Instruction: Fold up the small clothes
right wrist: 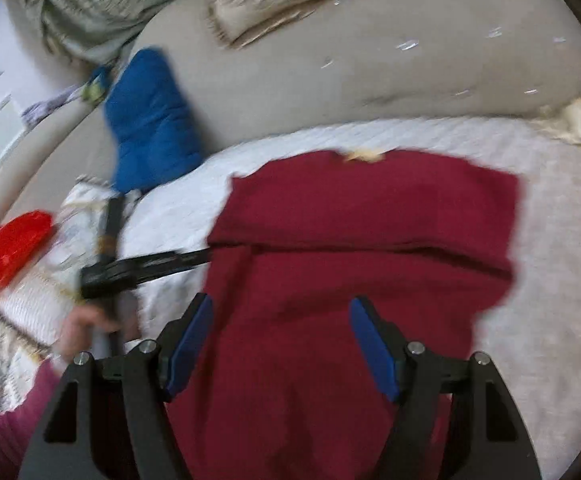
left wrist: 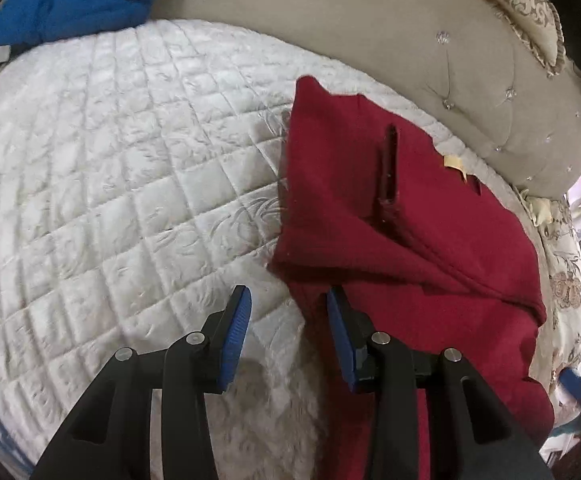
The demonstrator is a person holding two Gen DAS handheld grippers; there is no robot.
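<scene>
**Red garment lying partly folded on the quilted bed, both grippers spread**

We see a dark red garment [left wrist: 390,208] on a white quilted bed cover [left wrist: 110,160], toward the padded grey headboard [left wrist: 430,52]. It is partly folded: one layer is doubled over another, leaving a ridge across the cloth, and a pale label [left wrist: 454,162] shows at its far edge. A dark slit, perhaps a pocket, runs down the upper layer.

Our left gripper [left wrist: 288,302] is spread, nothing between its blue pads [left wrist: 236,320]. One finger hangs over bare quilt, the other over the garment's near edge; contact we cannot tell.

Our right gripper [right wrist: 280,312] is likewise spread wide above the garment [right wrist: 354,240], holding nothing. The right view is blurred. In it the left gripper [right wrist: 202,258] reaches to the garment's left edge, held by the left hand [right wrist: 86,326].

A blue cushion [right wrist: 150,124] leans against the headboard. A red plastic object [right wrist: 10,248] lies at the left side, on patterned bedding [right wrist: 14,320]. A patterned pillow [left wrist: 522,4] rests atop the headboard.
</scene>
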